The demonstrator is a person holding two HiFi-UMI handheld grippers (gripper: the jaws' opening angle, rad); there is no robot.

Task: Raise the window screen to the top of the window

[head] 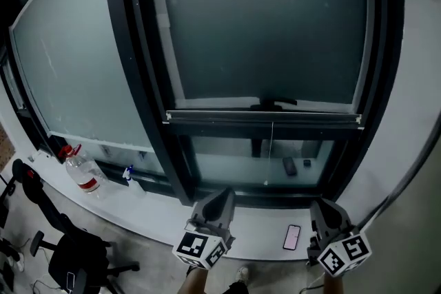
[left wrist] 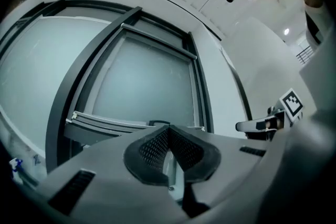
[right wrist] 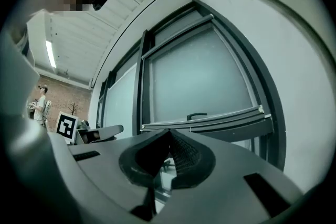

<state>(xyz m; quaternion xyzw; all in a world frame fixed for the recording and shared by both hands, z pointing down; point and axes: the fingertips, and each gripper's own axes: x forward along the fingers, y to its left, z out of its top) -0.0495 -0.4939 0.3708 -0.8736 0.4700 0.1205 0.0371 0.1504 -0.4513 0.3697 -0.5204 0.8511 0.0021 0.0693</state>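
Now we hold the grey left gripper (head: pixel 222 197) and right gripper (head: pixel 325 211) low in the frame, jaws together on nothing. The grey mesh window screen (head: pixel 262 31) fills the upper centre, well apart.

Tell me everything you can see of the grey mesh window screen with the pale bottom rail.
The grey mesh window screen covers the upper part of the dark-framed window. Its pale, metal-looking bottom rail lies level, partway up, with a small dark handle at its middle and a thin cord hanging below. Under the rail the pane is uncovered. Nothing touches the screen.
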